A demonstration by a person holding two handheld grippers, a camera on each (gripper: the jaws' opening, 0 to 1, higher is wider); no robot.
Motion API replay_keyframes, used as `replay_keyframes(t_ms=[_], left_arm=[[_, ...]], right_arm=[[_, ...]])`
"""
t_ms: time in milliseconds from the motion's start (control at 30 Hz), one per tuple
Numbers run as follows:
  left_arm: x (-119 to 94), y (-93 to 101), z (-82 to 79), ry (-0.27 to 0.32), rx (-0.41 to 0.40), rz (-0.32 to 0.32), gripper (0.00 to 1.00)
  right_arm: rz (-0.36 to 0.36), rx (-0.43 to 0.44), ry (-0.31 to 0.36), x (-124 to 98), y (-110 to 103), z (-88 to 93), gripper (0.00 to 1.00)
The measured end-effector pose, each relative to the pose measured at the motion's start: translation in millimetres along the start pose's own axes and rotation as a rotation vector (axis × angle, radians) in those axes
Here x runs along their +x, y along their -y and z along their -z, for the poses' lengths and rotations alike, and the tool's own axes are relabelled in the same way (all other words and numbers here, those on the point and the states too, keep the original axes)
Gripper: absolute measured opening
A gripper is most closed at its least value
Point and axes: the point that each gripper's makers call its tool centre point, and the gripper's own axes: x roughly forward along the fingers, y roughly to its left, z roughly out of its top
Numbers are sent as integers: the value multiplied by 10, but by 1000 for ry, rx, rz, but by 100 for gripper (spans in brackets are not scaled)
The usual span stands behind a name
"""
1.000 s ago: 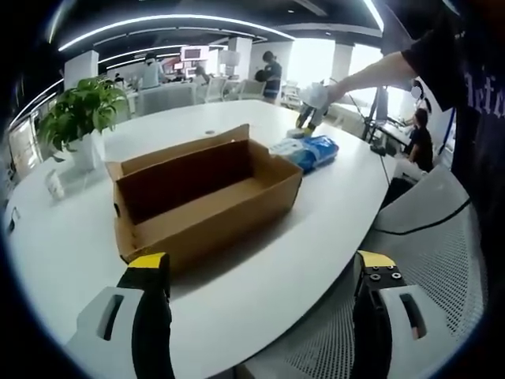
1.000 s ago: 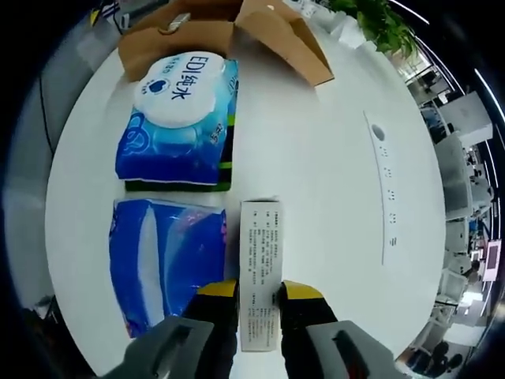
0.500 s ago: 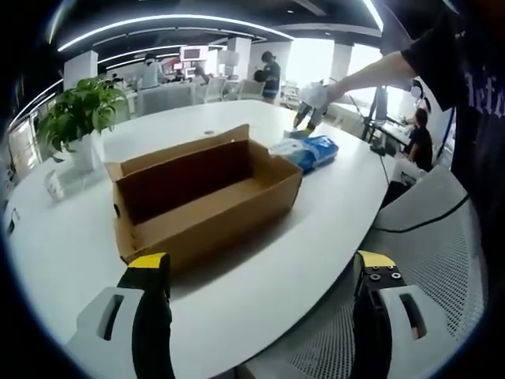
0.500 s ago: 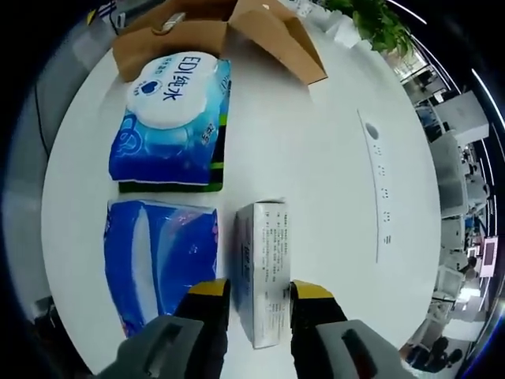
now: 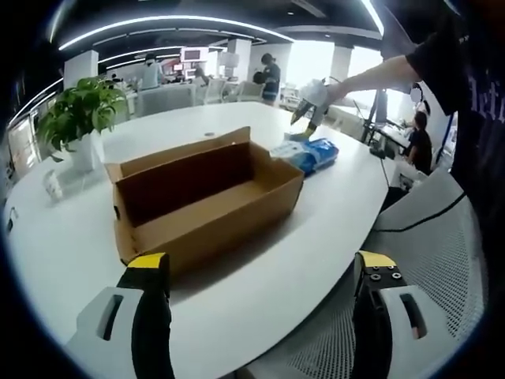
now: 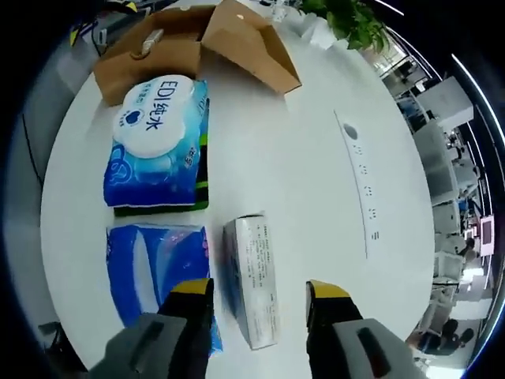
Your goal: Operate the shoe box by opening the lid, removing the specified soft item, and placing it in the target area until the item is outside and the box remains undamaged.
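The brown cardboard shoe box stands open and looks empty on the white table. My left gripper hovers open at the table's near edge, in front of the box. My right gripper is open above a small white carton that lies on the table, apart from both fingers. Left of the carton lie a blue tissue pack and a blue wet-wipes pack. The shoe box's end is beyond them. In the left gripper view the right gripper hangs over the blue packs.
A potted plant stands at the table's far left. A row of sockets is set into the tabletop right of the carton. A mesh chair sits by the near edge. People sit and stand at desks in the background.
My right gripper has opened, let go of the white carton and pulled back from it; the carton now lies on the table. My left gripper has stayed still.
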Motion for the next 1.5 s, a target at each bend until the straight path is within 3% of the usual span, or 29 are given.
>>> replay_keyframes(t_ms=[233, 533, 1233, 1500], left_arm=[[-3, -19, -38, 17, 0, -4, 97], [-48, -77, -85, 41, -7, -17, 97], [-74, -163, -251, 91, -32, -16, 98], [-76, -201, -242, 75, -16, -20, 97]], right_arm=[[2, 15, 11, -89, -3, -61, 55], [-2, 105, 39, -220, -56, -119, 68], [17, 269, 135, -497, -333, -298, 86], [12, 343, 172, -566, -502, -361, 95]])
